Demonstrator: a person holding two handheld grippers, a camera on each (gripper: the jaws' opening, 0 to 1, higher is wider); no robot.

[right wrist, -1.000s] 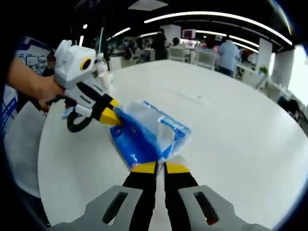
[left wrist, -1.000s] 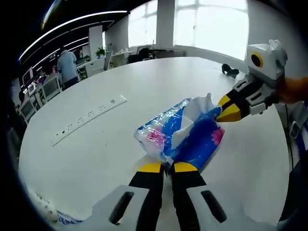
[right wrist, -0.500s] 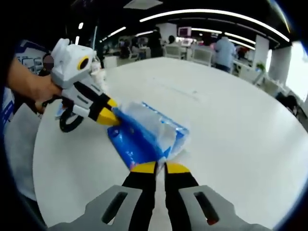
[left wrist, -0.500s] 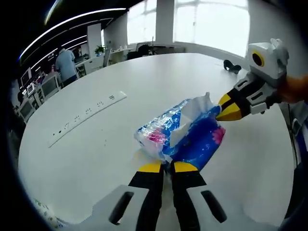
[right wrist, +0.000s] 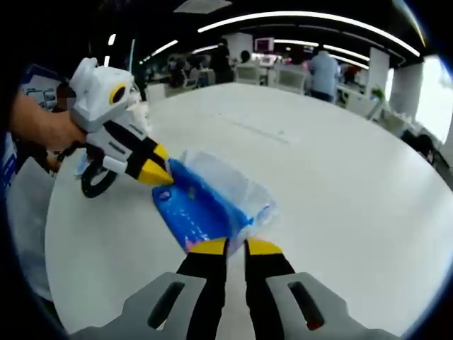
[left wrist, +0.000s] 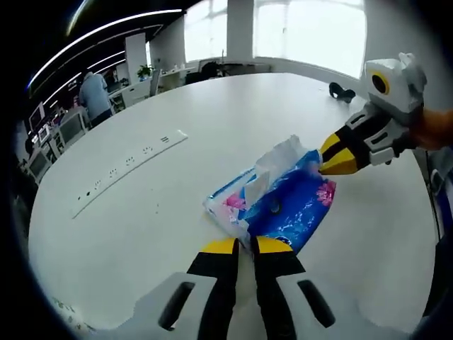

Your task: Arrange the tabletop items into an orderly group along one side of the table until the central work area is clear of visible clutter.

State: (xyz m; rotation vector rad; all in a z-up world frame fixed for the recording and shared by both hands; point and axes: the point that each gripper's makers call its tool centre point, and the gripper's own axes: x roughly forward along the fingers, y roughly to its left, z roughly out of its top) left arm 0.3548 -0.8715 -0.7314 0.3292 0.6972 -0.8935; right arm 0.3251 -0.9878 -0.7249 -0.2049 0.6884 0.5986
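Distant blurred person point(left wrist: 93, 94), tiny

Blue tissue pack point(left wrist: 283, 205) with pink flowers, white tissue point(left wrist: 272, 164), white table point(left wrist: 177, 177), yellow-tipped black claw point(left wrist: 239, 246)

Open office beyond the white table point(left wrist: 177, 106): bright windows point(left wrist: 311, 28), curved ceiling light strips point(right wrist: 304, 21), desks point(left wrist: 64, 131), 1 person point(left wrist: 93, 91) standing.

The left gripper point(left wrist: 240, 246) and right gripper point(right wrist: 236, 246) are being held facing each other, jaws pinched nearly together.
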